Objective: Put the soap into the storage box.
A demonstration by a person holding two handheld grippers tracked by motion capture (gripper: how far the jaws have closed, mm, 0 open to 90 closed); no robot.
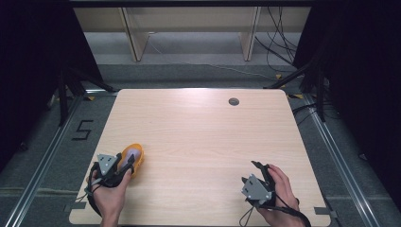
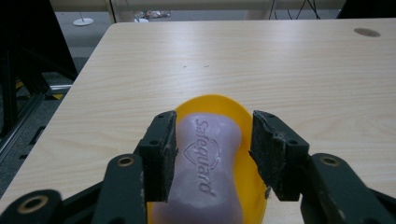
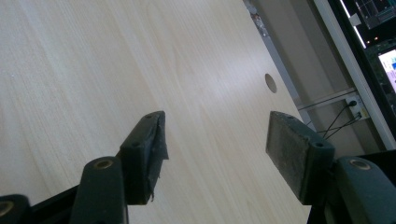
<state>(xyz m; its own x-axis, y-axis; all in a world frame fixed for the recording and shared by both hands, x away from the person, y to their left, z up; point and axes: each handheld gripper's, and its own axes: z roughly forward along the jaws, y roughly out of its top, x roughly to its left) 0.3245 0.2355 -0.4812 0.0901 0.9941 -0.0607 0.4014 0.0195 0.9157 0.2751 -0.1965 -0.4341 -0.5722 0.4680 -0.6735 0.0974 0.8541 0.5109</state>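
Seemingly loosened left gripper [image 2: 212, 154] astride soap [image 2: 205, 172].

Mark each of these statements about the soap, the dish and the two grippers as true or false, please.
1. The purple soap bar lies in a yellow dish. True.
2. The dish stands at the far right corner of the table. False: it is near the front left, by the left gripper.
3. The left gripper's jaws are clamped tight on the soap. False: they stand on both sides of it, and a gap shows beside the right-hand jaw in the left gripper view.
4. The right gripper holds nothing. True: bare table shows between its open jaws.
5. The soap bears the word Safeguard. True.
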